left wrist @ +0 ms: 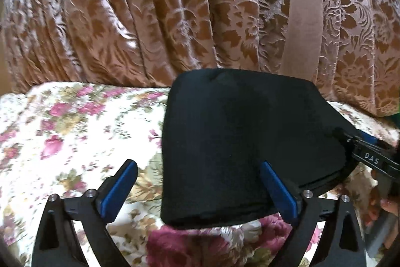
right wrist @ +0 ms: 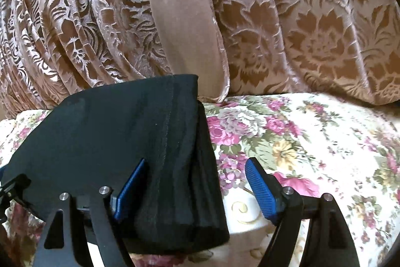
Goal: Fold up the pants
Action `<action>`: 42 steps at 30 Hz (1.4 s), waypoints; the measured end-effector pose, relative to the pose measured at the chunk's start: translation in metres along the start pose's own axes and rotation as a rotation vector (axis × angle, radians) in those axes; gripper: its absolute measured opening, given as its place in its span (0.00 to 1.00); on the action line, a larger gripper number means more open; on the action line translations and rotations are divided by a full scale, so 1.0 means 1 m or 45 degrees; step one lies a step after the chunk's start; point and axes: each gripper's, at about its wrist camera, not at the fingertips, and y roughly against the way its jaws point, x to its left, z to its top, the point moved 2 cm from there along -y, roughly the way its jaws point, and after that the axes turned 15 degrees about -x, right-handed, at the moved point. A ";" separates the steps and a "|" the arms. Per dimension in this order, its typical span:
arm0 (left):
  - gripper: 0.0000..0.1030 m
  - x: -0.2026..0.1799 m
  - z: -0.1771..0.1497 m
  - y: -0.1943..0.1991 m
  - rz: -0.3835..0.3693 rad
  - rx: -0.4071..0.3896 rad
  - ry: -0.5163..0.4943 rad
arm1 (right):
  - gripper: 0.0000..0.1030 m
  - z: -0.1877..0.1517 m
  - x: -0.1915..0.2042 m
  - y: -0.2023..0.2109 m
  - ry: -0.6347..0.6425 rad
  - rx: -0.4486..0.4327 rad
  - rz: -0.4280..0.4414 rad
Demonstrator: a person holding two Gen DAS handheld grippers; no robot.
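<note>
The black pants (left wrist: 237, 142) lie folded into a thick rectangle on the flowered bedspread (left wrist: 75, 129). My left gripper (left wrist: 197, 164) is open and straddles the bundle's near left corner; its right pad rests over the cloth and its left pad hangs above the bedspread. My right gripper (right wrist: 196, 163) is open too and straddles the near right edge of the pants (right wrist: 112, 142), with the stacked layers showing between its pads. Neither pad pair presses the fabric. In the left wrist view the right gripper (left wrist: 370, 157) shows at the bundle's right corner.
A brown and pink flowered curtain (left wrist: 175, 16) hangs in folds right behind the bed, with a plain beige band (right wrist: 180, 29) in it. Flowered bedspread (right wrist: 312, 142) spreads out on both sides of the pants. A person's hand (left wrist: 385, 204) holds the right gripper.
</note>
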 end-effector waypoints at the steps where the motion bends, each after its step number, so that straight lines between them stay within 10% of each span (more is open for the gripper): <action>1: 0.96 -0.001 -0.001 0.004 0.009 -0.004 -0.004 | 0.79 0.000 0.000 0.004 0.008 -0.007 -0.023; 21: 0.98 -0.004 -0.014 0.090 0.276 -0.071 -0.025 | 0.83 -0.012 0.034 0.111 -0.036 -0.023 -0.017; 42: 0.93 0.000 -0.026 0.120 0.238 -0.167 -0.011 | 0.83 -0.031 0.065 0.165 0.120 -0.154 -0.057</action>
